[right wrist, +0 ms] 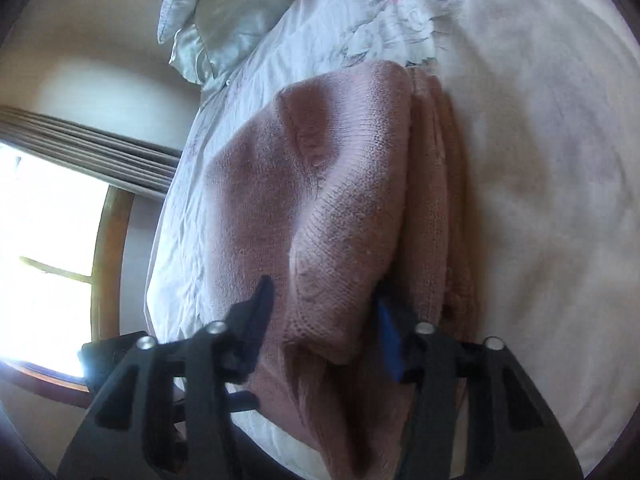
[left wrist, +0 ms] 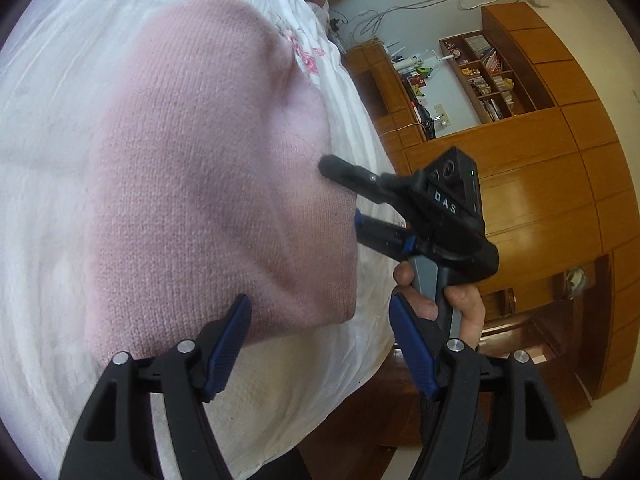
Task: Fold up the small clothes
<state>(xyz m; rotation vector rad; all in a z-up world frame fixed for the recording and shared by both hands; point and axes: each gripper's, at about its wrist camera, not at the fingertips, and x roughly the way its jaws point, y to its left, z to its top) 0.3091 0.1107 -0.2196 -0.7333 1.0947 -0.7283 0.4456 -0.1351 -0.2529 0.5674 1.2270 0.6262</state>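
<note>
1. a pink knit garment [left wrist: 208, 168] lies on a bed covered with a white quilt [left wrist: 52, 240] that carries a pink flower print [left wrist: 306, 58]; the garment sits near the bed's edge, folded over into several layers, which show stacked along one side in the right wrist view.
2. the left gripper [left wrist: 320, 344] hovers over the near corner of the garment with its blue-padded fingers [left wrist: 230, 344] spread wide, and nothing is between them.
3. the right gripper [left wrist: 344, 196], seen from the left wrist view, is held in a hand [left wrist: 440, 300] just off the bed's edge, one finger above the garment's side and the other below it.
4. in the right wrist view, the right gripper's fingers [right wrist: 262, 312] stand well apart with a raised fold of the garment between them; whether the pads press it, i cannot tell.
5. a pale pillow [right wrist: 224, 20] lies at the far end of the bed, and wooden cabinets [left wrist: 560, 184] stand beyond the bed.
</note>
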